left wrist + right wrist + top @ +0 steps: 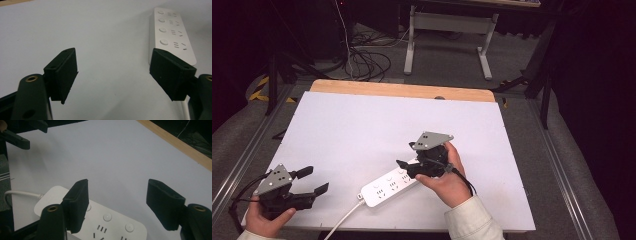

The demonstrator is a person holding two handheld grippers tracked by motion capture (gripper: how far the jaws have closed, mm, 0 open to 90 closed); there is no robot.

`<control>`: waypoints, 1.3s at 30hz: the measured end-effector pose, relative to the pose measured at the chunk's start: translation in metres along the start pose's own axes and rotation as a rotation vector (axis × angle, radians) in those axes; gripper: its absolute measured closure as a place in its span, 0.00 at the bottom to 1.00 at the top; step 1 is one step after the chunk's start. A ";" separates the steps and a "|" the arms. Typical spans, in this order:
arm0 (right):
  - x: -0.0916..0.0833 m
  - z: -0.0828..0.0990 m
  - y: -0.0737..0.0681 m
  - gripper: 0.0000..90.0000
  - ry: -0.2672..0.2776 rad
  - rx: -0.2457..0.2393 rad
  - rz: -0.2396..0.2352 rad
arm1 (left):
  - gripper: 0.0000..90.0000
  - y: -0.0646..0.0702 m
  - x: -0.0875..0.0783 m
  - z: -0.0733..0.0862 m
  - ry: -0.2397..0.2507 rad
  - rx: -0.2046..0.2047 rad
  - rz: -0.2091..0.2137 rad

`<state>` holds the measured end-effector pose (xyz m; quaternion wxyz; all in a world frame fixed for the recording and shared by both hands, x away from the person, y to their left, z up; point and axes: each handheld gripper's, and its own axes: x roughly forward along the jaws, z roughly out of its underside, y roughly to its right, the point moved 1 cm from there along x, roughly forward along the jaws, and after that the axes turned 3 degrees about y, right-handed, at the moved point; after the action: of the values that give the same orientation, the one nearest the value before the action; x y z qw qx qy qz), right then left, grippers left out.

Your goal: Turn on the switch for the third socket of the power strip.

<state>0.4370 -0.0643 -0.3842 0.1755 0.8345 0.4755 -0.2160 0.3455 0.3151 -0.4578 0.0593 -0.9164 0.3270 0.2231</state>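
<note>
Power strip, white with 4 round buttons beside its sockets, lay flat on the white table near the front edge, its cord trailing off toward the person. Right gripper hovered just over the strip's far end, jaws spread and holding nothing, probably letting go or lining up. Left gripper waited well apart, also open and empty. Nothing blocked the strip.

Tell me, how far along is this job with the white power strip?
Done: the power strip lies flat on the white table, its cord trailing toward the near edge. In hand: nothing; the right tongs stand open just above the strip, gripping nothing. The left tongs are open too, off to the side. What's left isn't clear from here.
</note>
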 end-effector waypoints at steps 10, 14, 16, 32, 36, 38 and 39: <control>-0.040 0.013 0.017 0.31 0.045 0.057 0.060 | 0.26 0.000 -0.001 0.000 -0.001 -0.001 0.006; -0.052 0.023 0.023 0.30 0.050 0.090 0.083 | 0.23 0.001 -0.002 0.000 -0.008 0.005 0.012; -0.057 0.029 0.026 0.30 0.063 0.109 0.090 | 0.22 0.001 -0.002 0.000 -0.006 0.005 0.016; -0.083 0.079 0.042 0.25 0.038 0.162 0.105 | 0.17 0.001 -0.006 0.001 0.014 0.013 0.044; -0.086 0.094 0.045 0.23 0.060 0.181 0.089 | 0.17 0.001 -0.007 0.001 0.018 0.014 0.045; -0.088 0.102 0.046 0.22 0.069 0.190 0.090 | 0.17 0.000 -0.007 0.001 0.020 0.019 0.042; -0.089 0.106 0.047 0.22 0.069 0.189 0.094 | 0.17 0.000 -0.007 0.001 0.021 0.021 0.040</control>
<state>0.4169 -0.2036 -0.4226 0.0895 0.8758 0.4191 -0.2223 0.3403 0.3191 -0.4556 0.0609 -0.9113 0.3481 0.2113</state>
